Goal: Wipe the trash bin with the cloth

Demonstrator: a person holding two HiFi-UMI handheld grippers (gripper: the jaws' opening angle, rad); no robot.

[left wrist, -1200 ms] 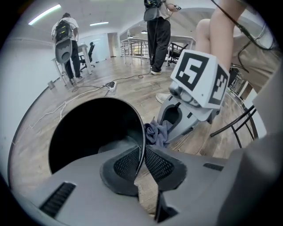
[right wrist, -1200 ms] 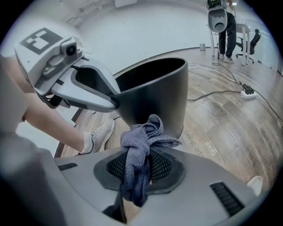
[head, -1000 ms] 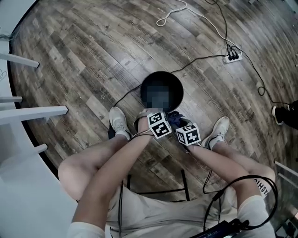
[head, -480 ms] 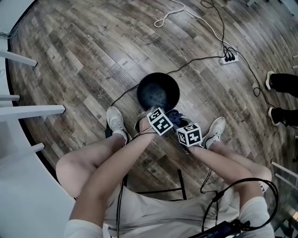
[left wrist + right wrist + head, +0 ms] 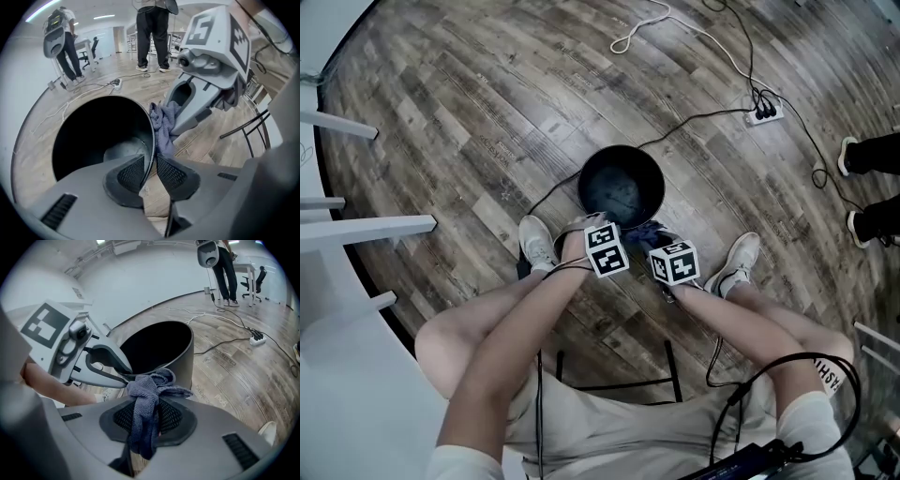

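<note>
**A:** What is the right gripper [image 5: 146, 417] holding?

**B:** Its fingers [image 5: 172, 416] are clamping tight on the blue cloth [image 5: 149, 386]. The bunched end of the cloth is lying against the trash bin [image 5: 185, 357], on the outer wall just under the rim.

**A:** And the left gripper [image 5: 151, 171]?

**B:** Its fingers [image 5: 130, 173] are pinching the rim, one inside and one outside, nearly together. That is steadying the bin on the wooden floor [image 5: 487, 112].

**A:** So how should the wiping go?

**B:** I'm thinking the cloth should be pressing flat and sweeping around the wall in overlapping strokes. Meanwhile the left grip should be resisting any tipping.

**A:** Anything farther out?

**B:** A cable [image 5: 712, 115] is running from beside the bin toward a power strip [image 5: 766, 112]. Dragging the bin that way would be risking a snag.
</note>
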